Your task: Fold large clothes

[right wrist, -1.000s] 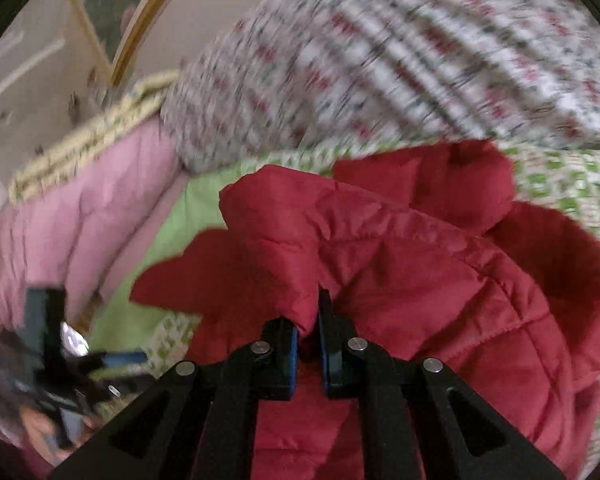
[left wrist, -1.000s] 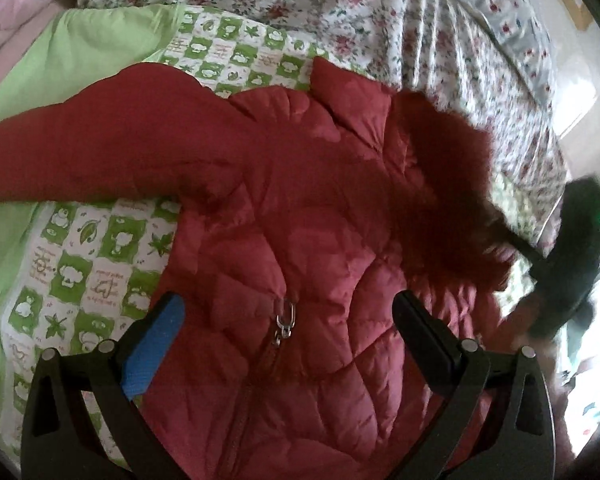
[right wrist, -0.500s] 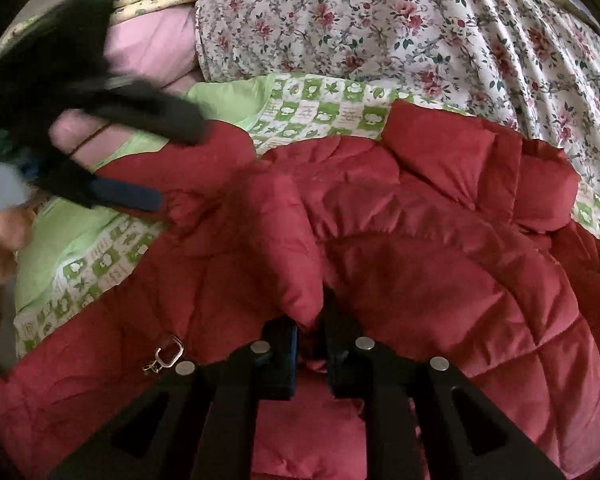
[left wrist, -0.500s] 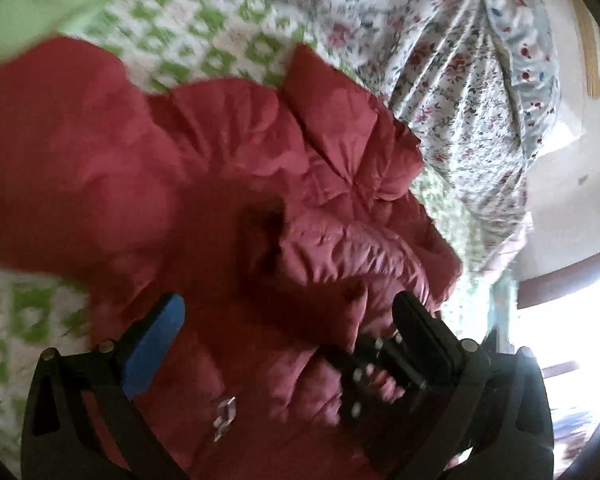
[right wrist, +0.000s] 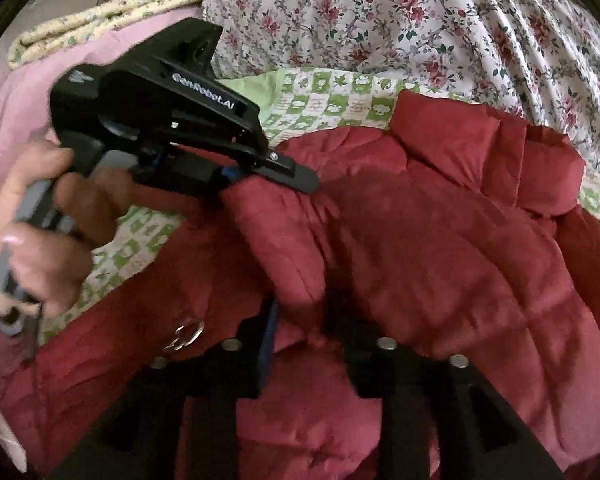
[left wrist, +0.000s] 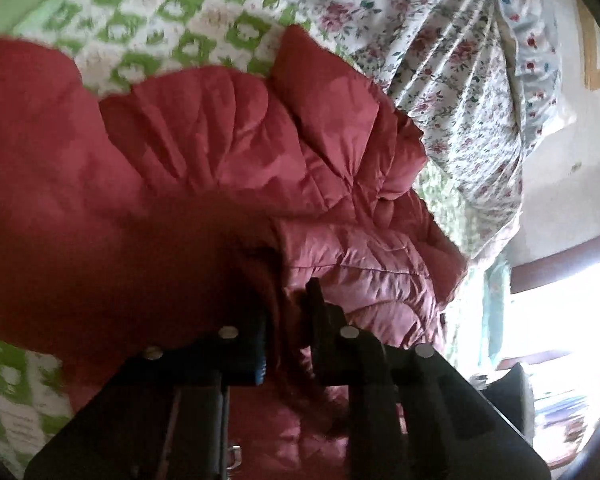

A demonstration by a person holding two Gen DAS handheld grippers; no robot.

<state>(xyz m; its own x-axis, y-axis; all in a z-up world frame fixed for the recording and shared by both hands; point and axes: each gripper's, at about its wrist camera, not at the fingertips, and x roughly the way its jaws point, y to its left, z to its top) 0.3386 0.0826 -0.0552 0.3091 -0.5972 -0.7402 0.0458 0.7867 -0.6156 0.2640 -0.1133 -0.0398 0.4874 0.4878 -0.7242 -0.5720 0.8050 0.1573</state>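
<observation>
Your left gripper (left wrist: 286, 320) is closing and pinches a fold of the red puffy jacket (left wrist: 228, 184). The jacket lies spread on the green and white checked blanket (right wrist: 332, 100) on the bed, with its collar at about 1 o'clock. Your right gripper (right wrist: 304, 320) is opening, and a flap of the jacket still sits between its fingers. Your left hand (right wrist: 40, 248) shows at 9 o'clock.
</observation>
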